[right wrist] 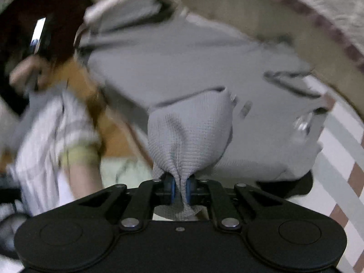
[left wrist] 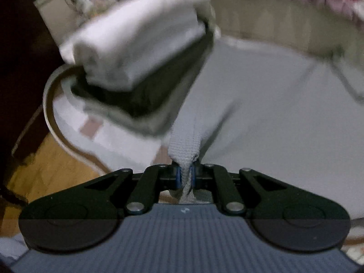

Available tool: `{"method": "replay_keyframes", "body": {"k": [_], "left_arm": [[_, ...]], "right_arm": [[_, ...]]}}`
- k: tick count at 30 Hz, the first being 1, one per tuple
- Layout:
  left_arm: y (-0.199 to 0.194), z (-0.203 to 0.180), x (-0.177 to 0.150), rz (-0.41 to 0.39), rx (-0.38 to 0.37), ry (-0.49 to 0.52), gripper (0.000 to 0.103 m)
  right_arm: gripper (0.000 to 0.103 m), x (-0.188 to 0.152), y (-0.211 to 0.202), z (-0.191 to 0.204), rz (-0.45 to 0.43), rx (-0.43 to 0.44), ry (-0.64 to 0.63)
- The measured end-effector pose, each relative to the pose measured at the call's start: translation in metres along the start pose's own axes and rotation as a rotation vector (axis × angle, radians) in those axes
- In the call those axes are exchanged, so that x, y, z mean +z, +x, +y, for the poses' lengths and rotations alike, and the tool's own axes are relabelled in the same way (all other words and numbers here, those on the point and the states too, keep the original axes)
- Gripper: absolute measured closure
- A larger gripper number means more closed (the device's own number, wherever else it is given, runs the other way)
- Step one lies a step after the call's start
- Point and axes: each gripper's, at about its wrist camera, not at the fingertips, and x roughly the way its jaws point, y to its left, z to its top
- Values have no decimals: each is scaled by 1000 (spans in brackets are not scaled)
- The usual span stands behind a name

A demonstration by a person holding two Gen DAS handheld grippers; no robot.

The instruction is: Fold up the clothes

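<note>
A grey knit garment [left wrist: 261, 104] is stretched out over a bed with a striped sheet [left wrist: 109, 141]. My left gripper [left wrist: 186, 177] is shut on a pinched fold of that cloth, which rises between the blue pads. In the right wrist view the same grey garment [right wrist: 182, 63] spreads ahead, and my right gripper [right wrist: 180, 192] is shut on a bunched corner of it [right wrist: 188, 125]. Both views are blurred by motion. A zip pull [right wrist: 301, 122] shows on the garment's right side.
A stack of folded clothes, white over black [left wrist: 136, 52], lies at the far left of the bed. A person's arm in a striped sleeve [right wrist: 56, 132] is at the left of the right wrist view. A beige bed border [right wrist: 295, 34] curves behind. Wooden floor [left wrist: 50, 166] shows at left.
</note>
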Motion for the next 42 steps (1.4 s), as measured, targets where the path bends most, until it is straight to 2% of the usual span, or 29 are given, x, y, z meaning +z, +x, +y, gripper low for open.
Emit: {"method": "replay_keyframes", "body": {"k": [2, 5, 9, 11, 13, 15, 18, 22, 24, 26, 27, 29, 31, 34, 35, 37, 39, 40, 42], "left_arm": [[14, -6, -11, 52, 18, 17, 95], [21, -2, -17, 87, 11, 23, 97], [30, 4, -26, 135, 3, 30, 97], [34, 3, -27, 167, 28, 32, 95], [36, -1, -27, 195, 72, 36, 88], [32, -11, -25, 213, 125, 57, 56], [7, -34, -20, 125, 82, 99, 49], [-21, -80, -12, -8, -72, 176, 35], [-27, -110, -8, -62, -151, 210, 34], [-24, -139, -2, -92, -224, 214, 34], [-22, -154, 1, -106, -260, 215, 34], [-12, -183, 8, -111, -314, 199, 34], [-1, -212, 17, -108, -347, 193, 34], [16, -252, 32, -122, -346, 232, 34], [21, -263, 36, -135, -335, 265, 34], [25, -286, 45, -164, -330, 331, 34], [30, -299, 53, -189, -361, 373, 34], [33, -304, 58, -193, -371, 382, 34], [38, -311, 65, -180, -384, 377, 34]], "right_arm": [[93, -5, 21, 2, 66, 19, 4], [95, -15, 44, 13, 145, 61, -13], [97, -30, 47, 33, 211, 81, -80], [96, -32, 51, 35, 233, 92, -92], [96, -34, 52, 41, 248, 110, -107], [96, -34, 52, 46, 255, 134, -123], [88, -34, 50, 45, 288, 223, -144], [58, -13, 22, 18, 162, 318, -76], [55, 6, 0, -6, 28, 365, -9], [43, 26, -15, -39, -109, 374, 98], [41, 37, -23, -55, -177, 375, 154], [39, 57, -22, -94, -283, 311, 278], [39, 72, -7, -138, -366, 197, 406], [35, 63, 30, -207, -502, 241, 623], [35, 54, 42, -224, -516, 302, 727], [34, 37, 47, -238, -612, 426, 797], [31, 30, 42, -248, -610, 518, 851], [31, 30, 41, -251, -579, 570, 834], [30, 30, 41, -250, -487, 530, 741]]}}
